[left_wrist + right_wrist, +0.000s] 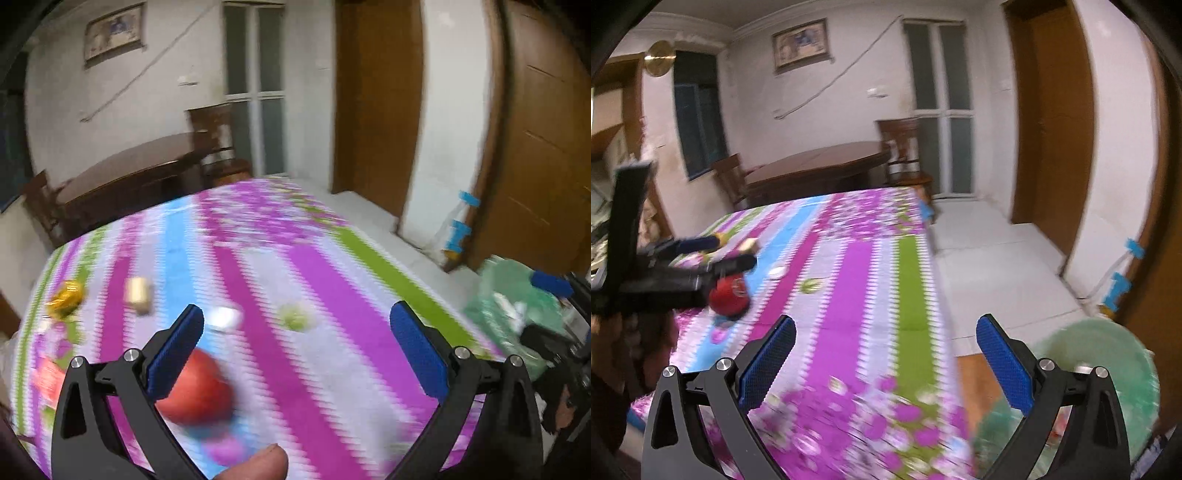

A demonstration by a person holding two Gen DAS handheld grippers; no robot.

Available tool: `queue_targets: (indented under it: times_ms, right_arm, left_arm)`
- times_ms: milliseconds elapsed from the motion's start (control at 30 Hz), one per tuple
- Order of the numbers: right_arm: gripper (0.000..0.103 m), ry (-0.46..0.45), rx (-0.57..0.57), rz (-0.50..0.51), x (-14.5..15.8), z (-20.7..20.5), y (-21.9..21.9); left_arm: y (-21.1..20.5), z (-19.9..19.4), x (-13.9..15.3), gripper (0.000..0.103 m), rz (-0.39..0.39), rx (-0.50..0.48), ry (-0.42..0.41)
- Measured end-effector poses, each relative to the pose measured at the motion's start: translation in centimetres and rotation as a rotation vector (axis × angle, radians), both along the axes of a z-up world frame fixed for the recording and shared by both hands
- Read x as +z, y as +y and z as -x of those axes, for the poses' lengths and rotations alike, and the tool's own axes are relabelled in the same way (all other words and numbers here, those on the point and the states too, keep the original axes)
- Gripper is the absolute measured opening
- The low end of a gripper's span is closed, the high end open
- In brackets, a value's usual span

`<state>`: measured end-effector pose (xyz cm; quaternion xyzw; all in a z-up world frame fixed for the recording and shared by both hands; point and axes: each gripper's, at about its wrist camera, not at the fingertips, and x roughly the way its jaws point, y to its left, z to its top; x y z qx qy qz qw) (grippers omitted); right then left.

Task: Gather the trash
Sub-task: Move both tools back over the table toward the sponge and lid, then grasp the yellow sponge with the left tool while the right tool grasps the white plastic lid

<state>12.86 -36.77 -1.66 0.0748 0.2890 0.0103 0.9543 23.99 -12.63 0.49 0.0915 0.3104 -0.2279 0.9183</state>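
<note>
My left gripper (295,332) is open and empty above the striped tablecloth (332,280). Ahead of it lie a white scrap (225,319), a greenish crumpled scrap (295,317), a tan piece (137,292) and a gold wrapper (65,297). A red apple (197,387) sits just behind its left finger. My right gripper (884,332) is open and empty over the table's right edge, above a green trash bag (1108,354) on the floor side. The left gripper (713,254) shows at the left of the right wrist view, over the apple (729,293).
A red packet (46,374) lies near the table's left edge. The green bag (509,306) hangs beside the table's right side. Beyond stand a brown wooden table (820,166), chairs (905,147) and wooden doors (1052,122). Tiled floor (997,266) lies to the right.
</note>
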Motion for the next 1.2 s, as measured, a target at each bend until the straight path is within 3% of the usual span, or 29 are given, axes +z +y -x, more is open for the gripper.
queue_targets:
  times_ms: [200,300,467,600,700,767,800,867,967,1200]
  right_arm:
    - [0.096,0.072,0.168,0.001,-0.6,-8.0,5.8]
    - [0.092,0.113,0.228,-0.002,-1.5,-11.7,7.8]
    - [0.086,0.178,0.293,-0.027,-3.6,-16.6,9.4]
    - [0.086,0.208,0.314,-0.057,-4.8,-19.3,10.1]
    - [0.085,0.220,0.327,-0.058,-5.4,-20.5,10.5]
    - [0.080,0.229,0.340,-0.055,-5.8,-21.3,10.9]
    - [0.079,0.235,0.349,-0.052,-6.1,-21.8,11.2]
    - [0.067,0.246,0.368,-0.049,-6.6,-22.6,11.8]
    - [0.060,0.258,0.406,-0.039,-7.0,-23.7,12.9]
    - [0.053,0.307,0.474,-0.029,-8.2,-26.9,15.0]
  left_arm:
    - [7.7,-10.4,-0.9,0.097,-0.010,0.213,0.129]
    - [10.4,-15.4,-3.7,0.097,-0.013,0.326,0.228]
    - [10.7,-18.8,-7.6,0.097,-0.053,0.393,0.290]
    - [9.6,-20.1,-9.7,0.097,-0.130,0.407,0.312]
    - [9.6,-20.6,-10.4,0.086,-0.126,0.392,0.298]
    - [9.5,-20.5,-10.2,0.063,-0.101,0.371,0.302]
    - [9.5,-20.4,-10.0,0.056,-0.093,0.373,0.304]
    - [9.5,-20.5,-9.9,0.034,-0.086,0.376,0.299]
    - [9.5,-20.4,-9.8,0.030,-0.078,0.379,0.288]
    - [10.2,-20.6,-9.8,0.029,-0.036,0.396,0.299]
